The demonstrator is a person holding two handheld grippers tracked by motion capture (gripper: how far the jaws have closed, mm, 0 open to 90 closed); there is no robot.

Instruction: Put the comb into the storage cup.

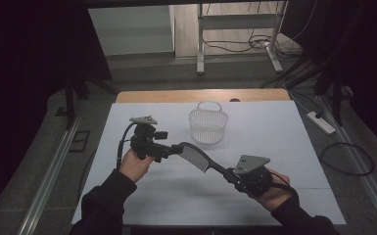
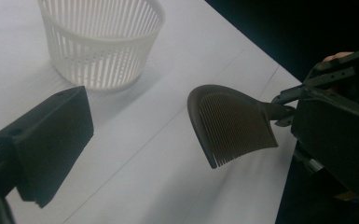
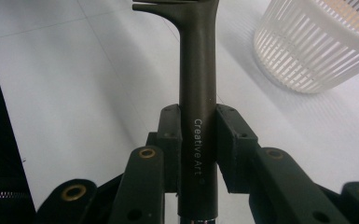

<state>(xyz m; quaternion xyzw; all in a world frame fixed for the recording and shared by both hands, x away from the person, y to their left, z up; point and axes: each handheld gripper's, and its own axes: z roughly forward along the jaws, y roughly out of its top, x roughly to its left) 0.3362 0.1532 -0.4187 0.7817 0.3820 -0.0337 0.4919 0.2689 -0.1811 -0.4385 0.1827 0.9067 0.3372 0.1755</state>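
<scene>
My right tongs (image 3: 198, 140) are clamped on the handle of the comb (image 1: 196, 156), a pad pressed to each side of it. The right gripper view shows that grip close up, along with the white lettering "Creative Art" on the handle, which the high view is too far off to give. From above, the comb runs up and left from my right tongs (image 1: 230, 174), held off the counter (image 1: 284, 142), its toothed head ending close to my left tongs (image 1: 174, 148).

The left gripper view shows the comb's head (image 2: 233, 123) broadside, with the fine teeth fanned toward the counter and its shadow on the white surface below. There my left tongs (image 2: 177, 140) stand wide open with nothing between them: one jaw is at the left, the other at the right edge, and the comb head is in the gap but touches neither.

The basket (image 1: 208, 125) stands upright on the counter beyond the comb, well apart from it. The left gripper view (image 2: 102, 42) looks in through its slatted wall.
</scene>
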